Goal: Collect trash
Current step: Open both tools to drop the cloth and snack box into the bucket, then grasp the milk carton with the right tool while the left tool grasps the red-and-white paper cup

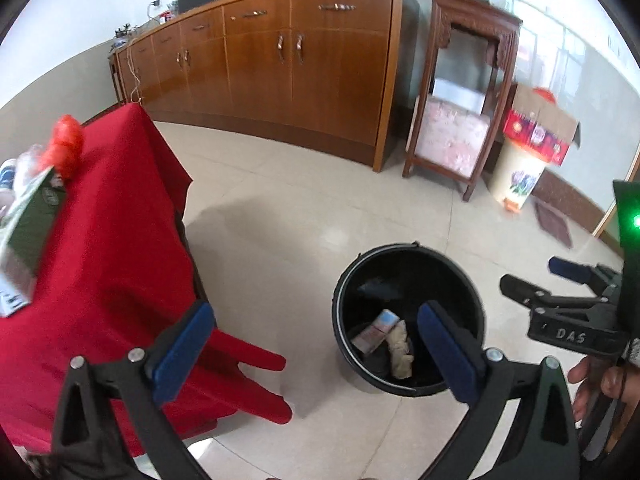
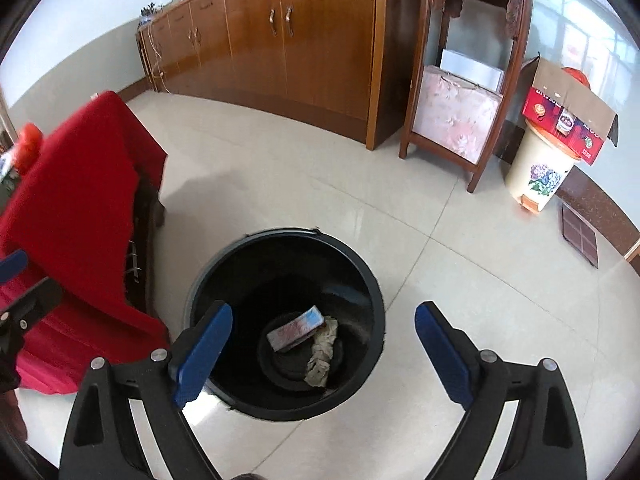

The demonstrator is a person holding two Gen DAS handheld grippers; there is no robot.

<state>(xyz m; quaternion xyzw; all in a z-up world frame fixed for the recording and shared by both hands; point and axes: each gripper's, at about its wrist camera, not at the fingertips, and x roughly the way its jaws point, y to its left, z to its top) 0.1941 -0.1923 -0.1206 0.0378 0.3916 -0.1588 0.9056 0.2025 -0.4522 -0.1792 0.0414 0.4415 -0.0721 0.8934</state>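
A black bucket [image 1: 340, 304] stands on the tiled floor; it also shows in the right wrist view [image 2: 372, 292]. Inside lie a pink and blue packet [image 2: 296, 328] and a crumpled beige wrapper [image 2: 322, 356], also seen in the left wrist view as packet [image 1: 374, 334] and wrapper [image 1: 400, 350]. My left gripper [image 1: 316, 352] is open and empty, held above the floor left of the bucket. My right gripper [image 2: 324, 344] is open and empty over the bucket; it also shows in the left wrist view [image 1: 532, 278]. On the red-covered table [image 1: 112, 240] lie a green carton [image 1: 28, 232] and a red plastic bag [image 1: 66, 148].
A long wooden cabinet [image 2: 280, 36] lines the far wall. A carved wooden stand [image 2: 460, 80] with a pink cushion is to its right. A cream pedal bin [image 2: 538, 172] carries an open cardboard box [image 2: 568, 112]. A brown mat [image 2: 580, 236] lies near the wall.
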